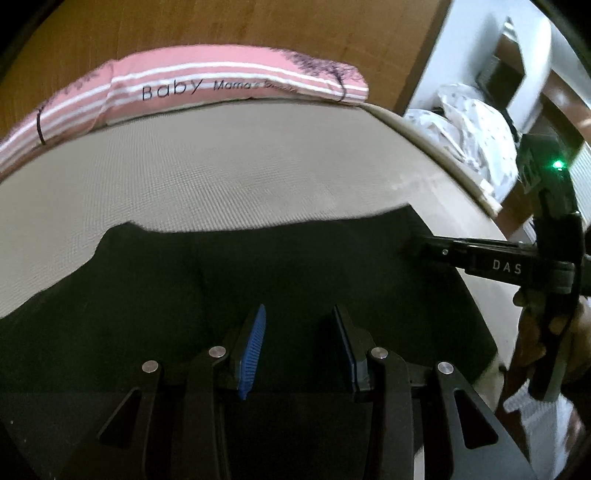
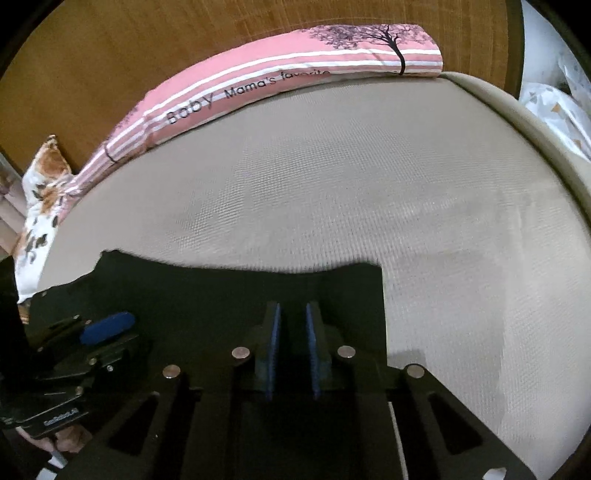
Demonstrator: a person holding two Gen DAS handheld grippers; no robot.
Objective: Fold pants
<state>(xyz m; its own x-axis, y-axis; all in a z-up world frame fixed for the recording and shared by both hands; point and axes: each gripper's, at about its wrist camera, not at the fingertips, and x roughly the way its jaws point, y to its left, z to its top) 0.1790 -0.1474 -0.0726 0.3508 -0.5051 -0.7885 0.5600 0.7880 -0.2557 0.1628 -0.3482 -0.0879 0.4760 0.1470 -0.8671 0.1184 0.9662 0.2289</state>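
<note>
The black pants lie flat on a beige woven mattress, filling the lower half of both wrist views. Their far edge runs left to right across the frame, so the visible cloth stretches sideways, with a square corner at the right and a ragged, stepped edge at the left. The near part is hidden under the gripper bodies, and the cloth is so dark that seams, waistband and legs cannot be made out; which end is the waist is unclear.

The left gripper points down over the pants with its blue-padded jaws standing apart; no cloth can be seen pinched between them. The right gripper has its jaws drawn near each other with a narrow gap left, low over the right part of the pants. Whether a fold of the black cloth sits in that gap is impossible to tell against the dark.

At the far edge of the mattress, a pink striped pillow printed with "Baby" and a tree lies against a wooden headboard. A floral cushion is cut off at the left of the right wrist view.
</note>
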